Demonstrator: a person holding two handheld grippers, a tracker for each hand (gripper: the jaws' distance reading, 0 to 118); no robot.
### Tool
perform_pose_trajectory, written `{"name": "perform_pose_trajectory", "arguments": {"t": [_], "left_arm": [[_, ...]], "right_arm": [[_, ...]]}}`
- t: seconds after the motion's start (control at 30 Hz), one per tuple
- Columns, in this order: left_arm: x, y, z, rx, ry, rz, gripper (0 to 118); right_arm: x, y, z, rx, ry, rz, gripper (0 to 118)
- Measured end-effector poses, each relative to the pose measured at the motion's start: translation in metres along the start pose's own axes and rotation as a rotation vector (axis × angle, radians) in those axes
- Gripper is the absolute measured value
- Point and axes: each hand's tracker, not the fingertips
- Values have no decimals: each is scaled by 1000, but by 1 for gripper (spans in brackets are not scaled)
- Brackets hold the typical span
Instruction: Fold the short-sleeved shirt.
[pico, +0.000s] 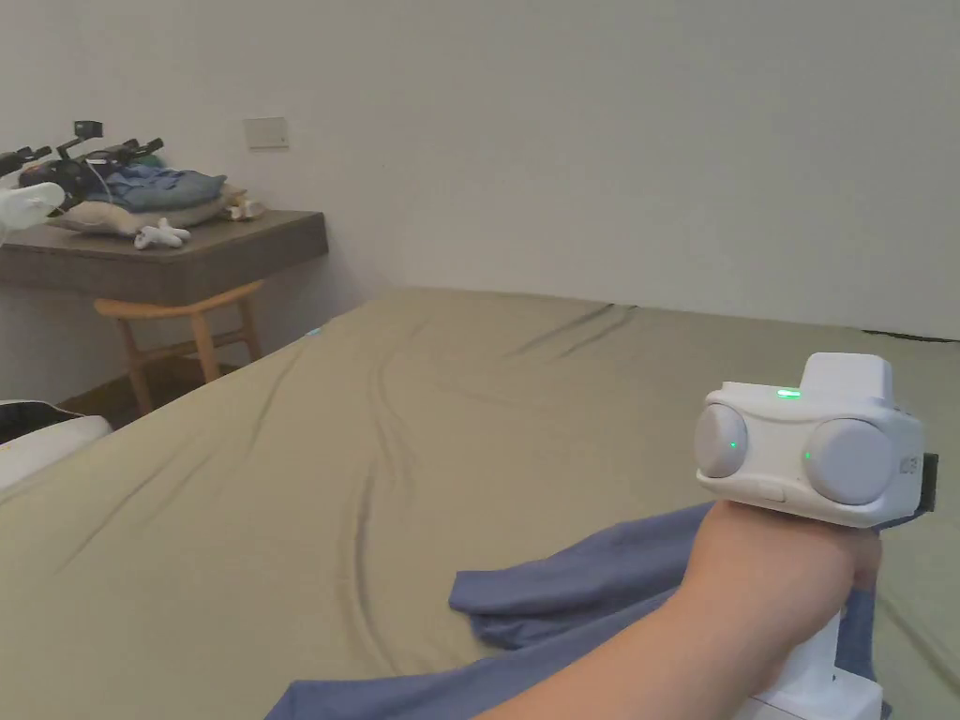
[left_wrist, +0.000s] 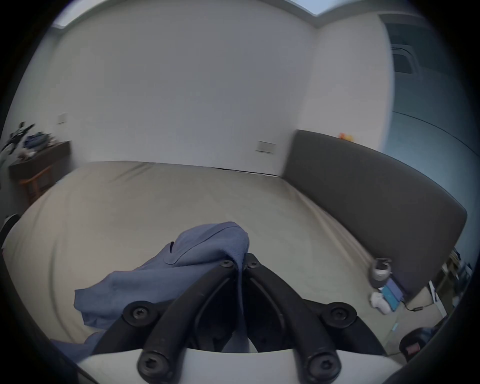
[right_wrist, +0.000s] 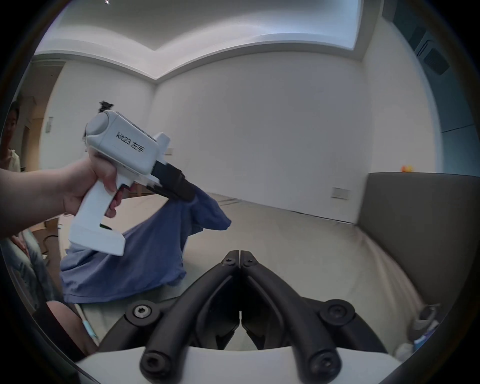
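Your left gripper (left_wrist: 241, 262) pinches the shirt (left_wrist: 207, 249), lifting it above the bed (left_wrist: 155, 197). Your right gripper (right_wrist: 239, 253) is clenched empty, with the shirt hanging to its left.

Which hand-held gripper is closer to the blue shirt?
Left. The left hand-held gripper is shut on the blue shirt, lifting it. The right hand-held gripper is shut on nothing, apart from the shirt, above the bed.
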Motion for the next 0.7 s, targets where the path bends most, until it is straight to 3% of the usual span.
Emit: {"name": "perform_pose_trajectory", "arguments": {"t": [0.17, 0.33, 0.37, 0.47, 0.5, 0.7], "left_arm": [[112, -28, -56, -92, -169, -83, 0], [149, -82, -101, -250, -211, -127, 2], [149, -92, -104, -243, -218, -149, 10], [138, -111, -94, -170, -218, -259, 101], [129, -108, -84, -175, -208, -243, 118], [19, -82, 42, 80, -176, -69, 109]], "right_arm": [[40, -22, 39, -51, -124, -11, 0], [53, -40, 55, -92, -171, -39, 0], [54, -43, 57, -95, -176, -42, 0], [53, -49, 55, -103, -180, -52, 0], [51, -51, 54, -102, -179, -54, 0], [37, -48, 36, -78, -146, -69, 0]]}}
